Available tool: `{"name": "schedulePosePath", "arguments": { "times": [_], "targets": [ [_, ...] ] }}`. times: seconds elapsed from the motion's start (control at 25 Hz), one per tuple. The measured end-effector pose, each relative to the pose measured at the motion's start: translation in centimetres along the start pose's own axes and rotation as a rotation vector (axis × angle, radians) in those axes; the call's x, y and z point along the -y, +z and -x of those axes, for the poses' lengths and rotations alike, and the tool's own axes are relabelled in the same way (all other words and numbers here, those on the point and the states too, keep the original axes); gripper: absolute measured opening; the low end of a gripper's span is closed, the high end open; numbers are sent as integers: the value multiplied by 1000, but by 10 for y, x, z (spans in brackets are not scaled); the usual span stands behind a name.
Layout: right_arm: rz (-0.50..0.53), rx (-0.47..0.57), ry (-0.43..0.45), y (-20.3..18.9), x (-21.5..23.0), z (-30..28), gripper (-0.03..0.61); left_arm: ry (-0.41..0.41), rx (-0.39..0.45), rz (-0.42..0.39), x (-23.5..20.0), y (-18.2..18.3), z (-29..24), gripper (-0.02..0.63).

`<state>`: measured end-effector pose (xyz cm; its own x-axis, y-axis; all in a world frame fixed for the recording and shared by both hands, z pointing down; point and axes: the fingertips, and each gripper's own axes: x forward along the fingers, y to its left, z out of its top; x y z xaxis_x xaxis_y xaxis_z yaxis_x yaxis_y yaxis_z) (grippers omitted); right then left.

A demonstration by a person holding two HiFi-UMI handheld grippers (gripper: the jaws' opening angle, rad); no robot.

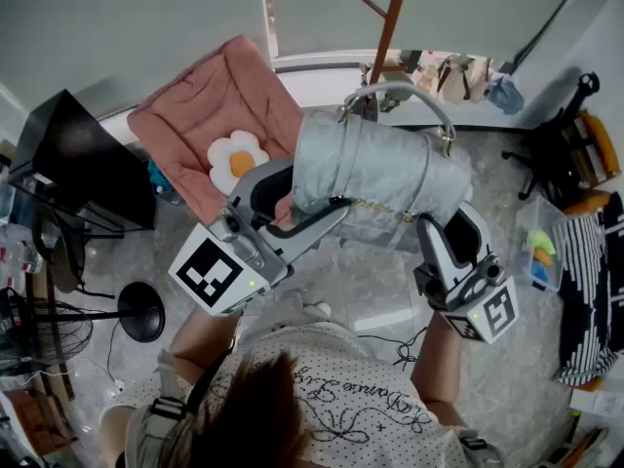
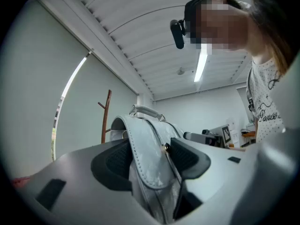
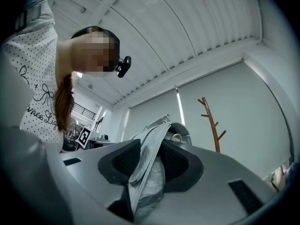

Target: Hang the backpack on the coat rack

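I hold a pale grey backpack (image 1: 380, 178) up off the floor between both grippers, its curved top handle (image 1: 409, 94) pointing toward the wall. My left gripper (image 1: 297, 203) is shut on the bag's left side, jaws spread wide around a thick flap (image 2: 147, 158). My right gripper (image 1: 453, 224) is shut on the bag's right side, with a strap and fabric (image 3: 147, 172) pinched between its pads. The brown wooden coat rack (image 1: 388, 18) stands beyond the bag by the wall. It shows as a branched pole (image 2: 106, 116) in the left gripper view and as the same pole (image 3: 212, 123) in the right gripper view.
A pink cushion (image 1: 210, 115) with a flower pillow lies at the left behind the bag. A black desk (image 1: 68, 154) and a round black stand base (image 1: 141, 310) are at far left. At the right are a black office chair (image 1: 561, 154), a plastic box (image 1: 541, 247) and striped cloth (image 1: 595, 291).
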<state>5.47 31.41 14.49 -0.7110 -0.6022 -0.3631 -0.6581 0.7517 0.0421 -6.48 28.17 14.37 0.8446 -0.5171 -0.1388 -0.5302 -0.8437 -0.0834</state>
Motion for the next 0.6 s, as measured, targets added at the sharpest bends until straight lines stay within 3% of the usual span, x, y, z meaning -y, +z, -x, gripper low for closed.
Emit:
{"name": "schedulePosePath", "arguments": {
  "times": [0.6],
  "targets": [
    [-78, -55, -13, -13, 5, -2, 154, 16, -8, 5, -3, -5, 3, 244]
  ]
}}
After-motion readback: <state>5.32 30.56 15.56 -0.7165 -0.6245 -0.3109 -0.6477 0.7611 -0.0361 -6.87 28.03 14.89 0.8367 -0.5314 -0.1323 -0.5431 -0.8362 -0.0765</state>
